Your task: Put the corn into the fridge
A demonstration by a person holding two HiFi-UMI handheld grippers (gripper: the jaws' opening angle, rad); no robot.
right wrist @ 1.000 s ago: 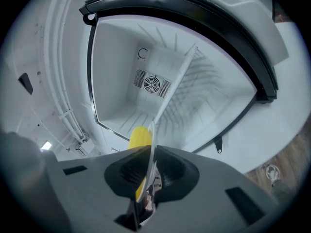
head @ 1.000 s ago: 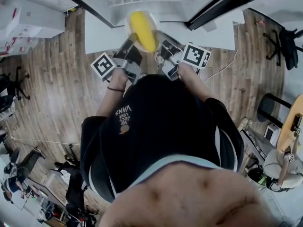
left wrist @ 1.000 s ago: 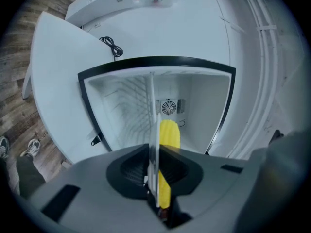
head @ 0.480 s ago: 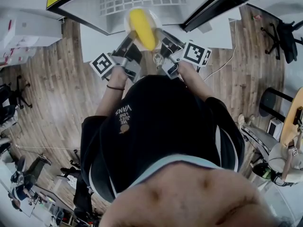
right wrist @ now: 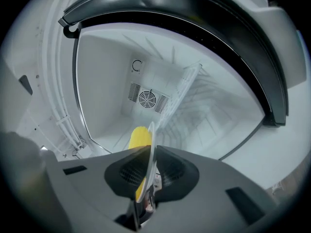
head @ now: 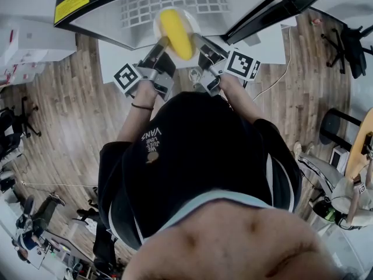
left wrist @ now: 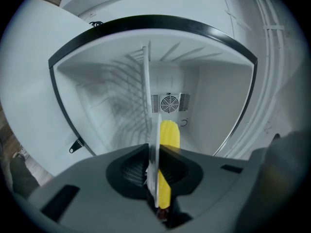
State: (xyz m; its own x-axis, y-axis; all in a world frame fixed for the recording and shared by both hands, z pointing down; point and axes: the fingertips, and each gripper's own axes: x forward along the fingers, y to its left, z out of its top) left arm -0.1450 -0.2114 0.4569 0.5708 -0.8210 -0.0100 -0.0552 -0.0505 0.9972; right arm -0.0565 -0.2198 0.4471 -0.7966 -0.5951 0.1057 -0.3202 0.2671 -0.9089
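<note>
A yellow corn cob (head: 176, 32) lies on a small white plate (head: 158, 23) held level at the mouth of the open fridge (head: 116, 19). My left gripper (head: 161, 45) is shut on the plate's left rim, and my right gripper (head: 199, 42) is shut on its right rim. In the left gripper view the plate (left wrist: 156, 171) shows edge-on between the jaws of my left gripper (left wrist: 155, 154), with the corn (left wrist: 169, 135) beyond. The right gripper view shows the same: the plate's edge (right wrist: 151, 142) in my right gripper (right wrist: 149, 164), and the corn (right wrist: 138, 137) behind.
Inside the white fridge are a wire shelf (left wrist: 129, 98) and a round fan vent (left wrist: 169, 103) on the back wall. The black-edged door (head: 274, 7) stands open at the right. White boxes (head: 32, 42) sit at the left; a cable (head: 280, 77) crosses the wood floor.
Both grippers have carried the plate and corn forward towards the fridge. Its opening now shows larger and nearer in the head view.
</note>
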